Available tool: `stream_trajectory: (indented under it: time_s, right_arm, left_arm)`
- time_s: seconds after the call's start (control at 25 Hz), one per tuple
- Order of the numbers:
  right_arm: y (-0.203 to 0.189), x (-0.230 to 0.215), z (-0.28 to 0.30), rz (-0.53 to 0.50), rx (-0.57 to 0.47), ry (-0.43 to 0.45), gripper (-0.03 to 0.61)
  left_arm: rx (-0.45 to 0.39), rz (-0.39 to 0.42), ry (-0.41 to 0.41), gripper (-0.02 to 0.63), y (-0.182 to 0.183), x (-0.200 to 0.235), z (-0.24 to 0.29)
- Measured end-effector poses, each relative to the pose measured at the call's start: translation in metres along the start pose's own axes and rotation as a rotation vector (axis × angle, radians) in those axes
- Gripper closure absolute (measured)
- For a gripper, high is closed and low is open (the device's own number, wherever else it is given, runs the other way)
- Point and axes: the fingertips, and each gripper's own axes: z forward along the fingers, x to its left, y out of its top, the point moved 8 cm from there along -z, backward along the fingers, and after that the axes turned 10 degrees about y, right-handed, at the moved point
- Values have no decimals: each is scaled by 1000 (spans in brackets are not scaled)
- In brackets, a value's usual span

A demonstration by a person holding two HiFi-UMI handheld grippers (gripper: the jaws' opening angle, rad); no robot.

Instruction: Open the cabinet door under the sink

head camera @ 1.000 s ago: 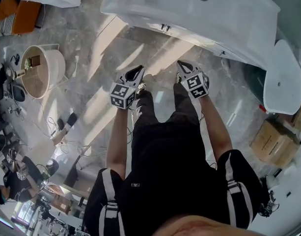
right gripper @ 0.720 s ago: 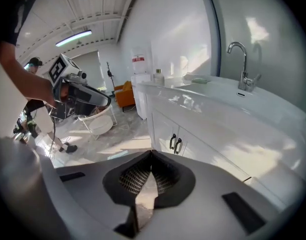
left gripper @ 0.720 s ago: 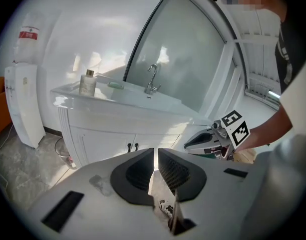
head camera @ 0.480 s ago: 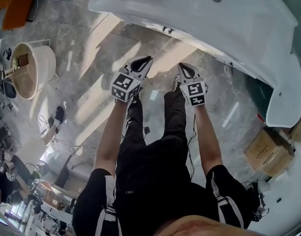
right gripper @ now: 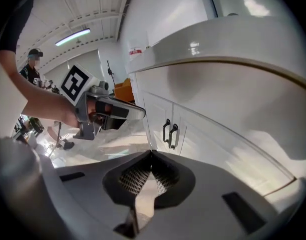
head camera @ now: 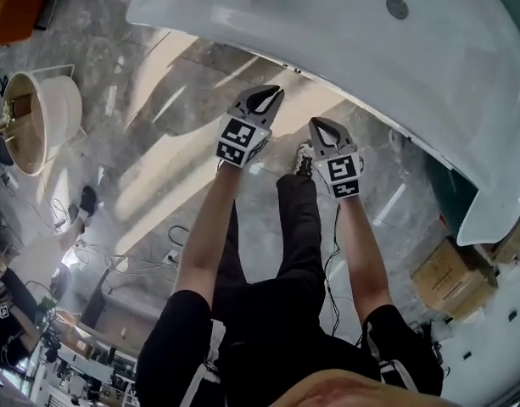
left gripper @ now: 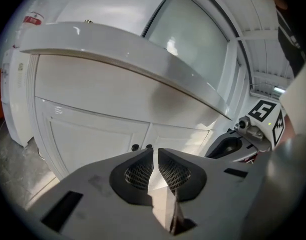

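Note:
A white sink vanity (head camera: 344, 32) fills the top of the head view. Its two white cabinet doors (left gripper: 93, 139) are shut, with a pair of dark handles (right gripper: 170, 133) side by side where they meet; these handles (left gripper: 142, 147) also show in the left gripper view. My left gripper (head camera: 272, 94) is held in front of the cabinet, short of the doors, jaws shut on nothing. My right gripper (head camera: 315, 124) hangs beside it, a little farther back, also shut and empty. Neither touches a handle.
The marble floor (head camera: 158, 142) has a round beige tub (head camera: 39, 121) at the left and loose cables (head camera: 141, 265). A cardboard box (head camera: 450, 278) and a white fixture (head camera: 489, 219) stand at the right. The person's legs (head camera: 276, 253) are below the grippers.
Both grippers have moved forward toward the vanity as the person stepped closer; the left one leads. Both jaws stayed shut.

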Motion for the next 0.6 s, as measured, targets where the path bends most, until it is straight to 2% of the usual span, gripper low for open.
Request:
stream_trajectory:
  time_s: [0.16, 0.32, 0.48, 0.6]
  right_arm:
    - [-13, -10, 8, 31, -3, -16, 520]
    - [-19, -15, 36, 31, 2, 8, 520]
    - [-34, -22, 34, 59, 12, 1, 520]
    - [-39, -22, 34, 95, 7, -6, 520]
  left_arm:
    - [-5, 24, 30, 579, -12, 8, 33]
    - [8, 56, 84, 574, -24, 29, 60]
    - [28, 86, 81, 546, -31, 20, 89]
    - [27, 109, 108, 529, -29, 20, 102]
